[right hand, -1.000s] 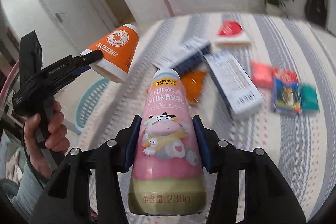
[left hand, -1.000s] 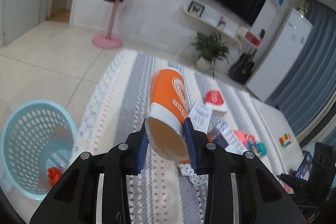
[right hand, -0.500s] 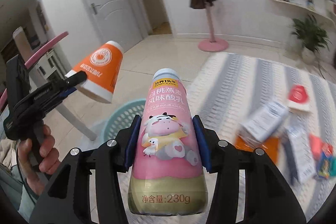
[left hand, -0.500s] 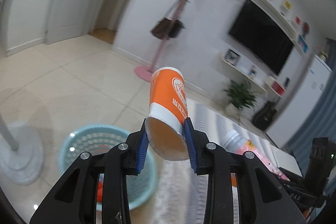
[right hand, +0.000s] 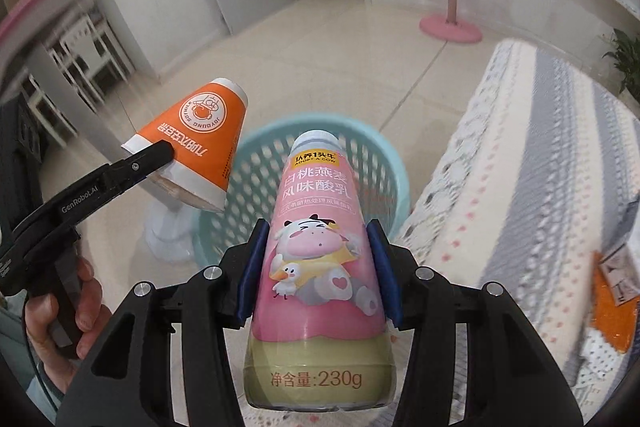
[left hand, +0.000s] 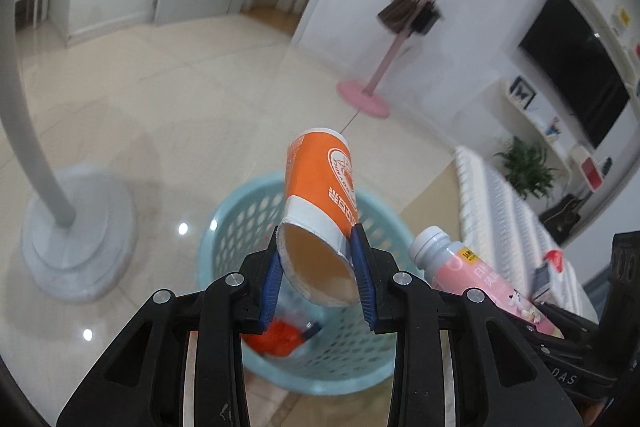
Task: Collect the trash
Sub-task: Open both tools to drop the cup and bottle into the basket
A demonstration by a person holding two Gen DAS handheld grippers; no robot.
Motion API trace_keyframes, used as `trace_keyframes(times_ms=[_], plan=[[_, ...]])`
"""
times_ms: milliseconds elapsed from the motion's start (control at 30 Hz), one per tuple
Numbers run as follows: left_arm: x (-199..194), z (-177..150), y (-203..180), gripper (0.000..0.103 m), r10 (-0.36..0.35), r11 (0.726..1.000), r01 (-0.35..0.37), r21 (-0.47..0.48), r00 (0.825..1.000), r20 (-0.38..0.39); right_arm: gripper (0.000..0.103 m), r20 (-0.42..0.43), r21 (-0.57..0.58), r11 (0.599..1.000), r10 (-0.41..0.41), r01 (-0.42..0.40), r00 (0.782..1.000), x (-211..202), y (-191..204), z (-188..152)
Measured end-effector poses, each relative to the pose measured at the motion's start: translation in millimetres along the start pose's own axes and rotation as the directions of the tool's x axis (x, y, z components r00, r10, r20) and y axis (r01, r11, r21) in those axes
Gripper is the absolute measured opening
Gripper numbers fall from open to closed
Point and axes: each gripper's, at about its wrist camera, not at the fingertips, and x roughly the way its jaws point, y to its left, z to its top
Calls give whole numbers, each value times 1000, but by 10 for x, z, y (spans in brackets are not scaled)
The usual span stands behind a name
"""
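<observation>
While above the basket (left hand: 248, 223), cup (left hand: 320, 187) between left gripper (left hand: 318, 275) fingers (left hand: 269, 279)

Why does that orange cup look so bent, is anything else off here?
The orange paper cup is pinched at its open end by the left gripper, so its mouth is squashed oval. The pink yogurt bottle in the right gripper looks intact. Both hang by the blue laundry-style basket; nothing spilled.

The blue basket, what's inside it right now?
In the blue basket, something orange-red and a small dark piece lie at the bottom. The left gripper and its orange cup cover the rest.
</observation>
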Motion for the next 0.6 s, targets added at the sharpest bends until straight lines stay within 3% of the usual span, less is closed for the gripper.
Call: trace_keyframes(times_ms=[167,367,500,600], plan=[[246,-130,66,32,33,999,-32,13,997,-74,46,-73,-2,999,-34,34,997,274,38,-50],[386,-265,72,34,51,998,-46,44,991,-122,46,-68,-48,998,-37,34,997,275,187,-32],[399,-309,75,43,42,998,-36,41,990,-137,47,-57,-48,998,-31,28,998,260,166,-54],[344,-317,63,58,44,999,-40,30,990,-133,47,-35,-13,1000,-9,9,999,156,56,-77]])
